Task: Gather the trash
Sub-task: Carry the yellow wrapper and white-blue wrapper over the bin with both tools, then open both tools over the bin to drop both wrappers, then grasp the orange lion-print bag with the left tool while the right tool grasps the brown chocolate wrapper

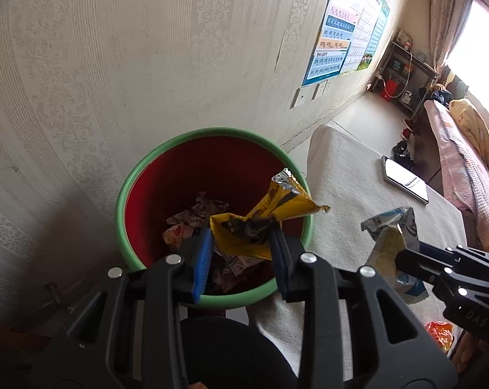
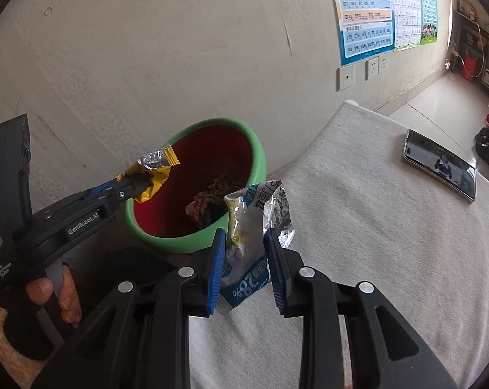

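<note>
A red bin with a green rim [image 1: 127, 191] stands by the wall and holds several crumpled wrappers [image 1: 192, 217]; it also shows in the right wrist view [image 2: 260, 155]. My left gripper [image 1: 241, 236] is shut on a yellow snack wrapper [image 1: 276, 201] and holds it over the bin's near side; it shows from the side in the right wrist view [image 2: 137, 184]. My right gripper [image 2: 244, 243] is shut on a white and blue foil wrapper [image 2: 254, 214] above the cloth-covered table [image 2: 374, 243], just right of the bin. The left wrist view shows that wrapper [image 1: 393, 230] too.
A phone [image 2: 439, 165] lies on the table's far right. An orange wrapper [image 1: 439, 332] lies low at the table's near edge. The wallpapered wall with posters [image 2: 364, 9] and sockets stands close behind the bin. A bed [image 1: 455, 149] and shelf lie beyond.
</note>
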Motion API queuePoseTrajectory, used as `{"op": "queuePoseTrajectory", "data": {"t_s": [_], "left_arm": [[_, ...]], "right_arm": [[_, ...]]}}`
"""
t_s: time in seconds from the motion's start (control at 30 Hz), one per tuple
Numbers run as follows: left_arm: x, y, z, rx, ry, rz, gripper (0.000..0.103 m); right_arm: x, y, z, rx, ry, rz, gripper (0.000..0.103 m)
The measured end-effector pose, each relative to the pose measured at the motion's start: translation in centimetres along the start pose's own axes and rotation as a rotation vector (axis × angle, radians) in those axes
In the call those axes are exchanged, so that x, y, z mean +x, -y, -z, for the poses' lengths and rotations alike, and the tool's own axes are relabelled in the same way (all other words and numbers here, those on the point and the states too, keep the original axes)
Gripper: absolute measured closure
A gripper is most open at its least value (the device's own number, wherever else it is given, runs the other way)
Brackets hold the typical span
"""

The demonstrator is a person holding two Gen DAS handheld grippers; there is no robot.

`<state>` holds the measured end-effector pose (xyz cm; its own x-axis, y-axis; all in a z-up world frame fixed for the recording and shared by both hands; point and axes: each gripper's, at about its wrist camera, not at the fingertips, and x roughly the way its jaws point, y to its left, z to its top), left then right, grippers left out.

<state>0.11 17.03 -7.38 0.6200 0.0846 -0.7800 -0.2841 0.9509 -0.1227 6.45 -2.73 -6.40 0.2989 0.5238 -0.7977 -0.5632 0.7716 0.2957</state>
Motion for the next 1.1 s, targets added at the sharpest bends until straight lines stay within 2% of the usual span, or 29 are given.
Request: {"op": "queuePoseTrajectory", "data": {"t_s": [0.23,0.53,0.6,0.67,0.7,0.87,1.0,1.1], "left_arm": [[1.1,-1.2,-0.2,-0.027,-0.022,-0.025,0.072],[2.1,-2.7,-1.3,-0.031,-0.018,-0.087,0.072],[2.2,-3.2,-1.5,-0.039,-0.015,-0.106,0.067],[2.2,-3.6,-1.6,-0.054,-0.008,-0.12,0.026],[2.0,-3.7,-1.5,-0.062,0.001,-0.116,0.026],[0.9,-3.0,-1.0,-0.045,0.014,-0.085,0.026],[0.2,-0.8,-0.2,0.0,0.019,-0.033,0.026],[-0.2,1.8,0.7,0.034,0.014,0.026,0.026]], "right_arm": [[1.3,-1.8,-3.2,-0.013,0.032,-0.041,0.076],[4.4,-3.6,-5.9,-0.025,-0.007,-0.083,0.075],[4.7,-3.8,-6.4,-0.024,0.002,-0.099,0.074],[4.7,-4.1,-6.6,-0.026,0.01,-0.113,0.063],[4.6,-4.1,-6.7,-0.026,0.019,-0.114,0.055],[2.3,-2.2,-6.2,-0.024,0.031,-0.111,0.053],[-1.9,1.2,-4.1,-0.054,0.041,-0.034,0.048],[-5.1,4.8,-0.8,-0.054,0.012,0.062,0.044]]}}
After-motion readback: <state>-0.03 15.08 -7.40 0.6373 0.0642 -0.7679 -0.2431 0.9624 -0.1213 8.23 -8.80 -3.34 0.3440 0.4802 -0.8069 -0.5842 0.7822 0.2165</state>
